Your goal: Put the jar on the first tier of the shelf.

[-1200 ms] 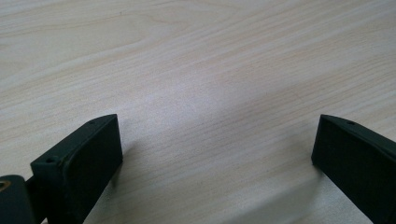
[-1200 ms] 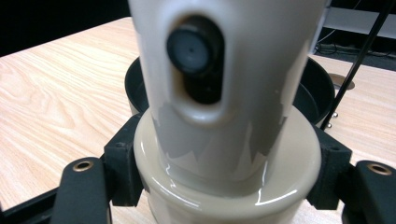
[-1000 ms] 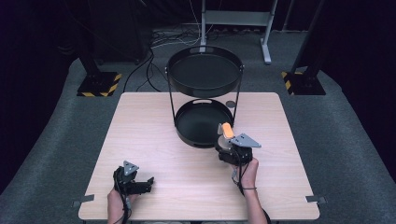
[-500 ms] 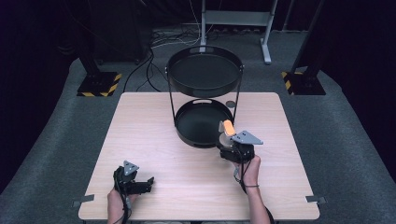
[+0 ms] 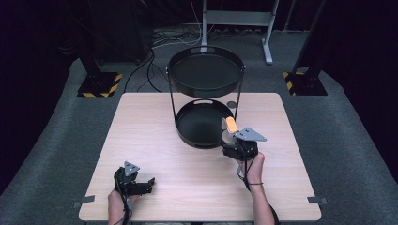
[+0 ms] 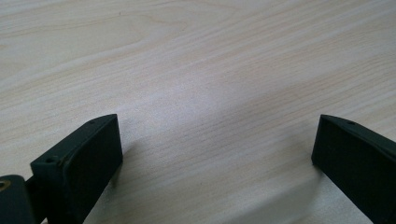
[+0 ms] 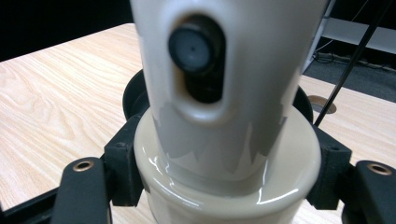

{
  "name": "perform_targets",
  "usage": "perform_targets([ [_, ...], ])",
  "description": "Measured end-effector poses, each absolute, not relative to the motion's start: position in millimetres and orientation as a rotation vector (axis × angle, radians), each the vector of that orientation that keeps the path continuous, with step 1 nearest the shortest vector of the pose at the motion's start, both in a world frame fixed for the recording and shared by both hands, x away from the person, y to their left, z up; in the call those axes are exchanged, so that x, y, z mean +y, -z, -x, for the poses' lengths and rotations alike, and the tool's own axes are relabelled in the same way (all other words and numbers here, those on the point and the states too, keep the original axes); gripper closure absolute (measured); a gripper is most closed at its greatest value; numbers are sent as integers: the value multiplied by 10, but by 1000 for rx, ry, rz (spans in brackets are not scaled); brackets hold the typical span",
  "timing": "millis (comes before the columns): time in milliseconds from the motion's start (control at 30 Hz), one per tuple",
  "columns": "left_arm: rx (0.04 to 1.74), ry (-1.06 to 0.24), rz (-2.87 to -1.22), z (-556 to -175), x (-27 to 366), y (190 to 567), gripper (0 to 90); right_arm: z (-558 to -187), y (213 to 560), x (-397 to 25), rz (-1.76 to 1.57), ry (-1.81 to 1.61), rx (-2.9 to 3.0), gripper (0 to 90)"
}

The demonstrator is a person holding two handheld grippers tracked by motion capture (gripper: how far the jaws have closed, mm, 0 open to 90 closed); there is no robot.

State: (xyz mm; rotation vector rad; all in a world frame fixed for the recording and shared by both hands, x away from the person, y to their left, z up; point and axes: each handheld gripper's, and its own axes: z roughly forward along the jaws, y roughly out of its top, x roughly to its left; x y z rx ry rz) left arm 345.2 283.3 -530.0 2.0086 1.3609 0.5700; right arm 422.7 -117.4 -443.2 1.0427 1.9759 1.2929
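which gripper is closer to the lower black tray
Right. The right gripper, holding a cream bottle, is at the lower tray's front-right rim; the left gripper rests open near the table's front-left.

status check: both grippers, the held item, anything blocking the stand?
Right gripper shut on cream bottle, orange cap, at the lower tray rim. Left gripper open, resting on the table. Stand post close beside the bottle.

This is a lab or recording studio, not a home. A plain light wooden table [image 5: 197,187] stands alone on grey carpet [image 5: 61,140], ringed by black darkness. Beyond the table's far edge, cables [image 5: 164,40] run across the floor beside a metal stand [image 5: 234,18]. At either far corner sit black stand bases with yellow-black hazard stripes [image 5: 98,86].
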Motion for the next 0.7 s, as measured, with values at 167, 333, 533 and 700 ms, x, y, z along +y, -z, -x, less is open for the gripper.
perform_targets([
  [167, 1360, -570, -2010, -3453, 2834, 5300, 13, -4253, 4379, -1168, -1034, -1285, 1979, 293],
  [333, 1360, -570, -2010, -3453, 2834, 5300, 13, -4273, 4336, -1159, -1026, -1286, 1982, 293],
  [533, 1360, -569, -2011, -3453, 2834, 5300, 13, -4310, 4316, -1148, -1025, -1286, 1982, 293],
  [700, 1360, -570, -2011, -3453, 2834, 5300, 13, -4345, 4308, -1137, -1023, -1285, 1989, 293],
])
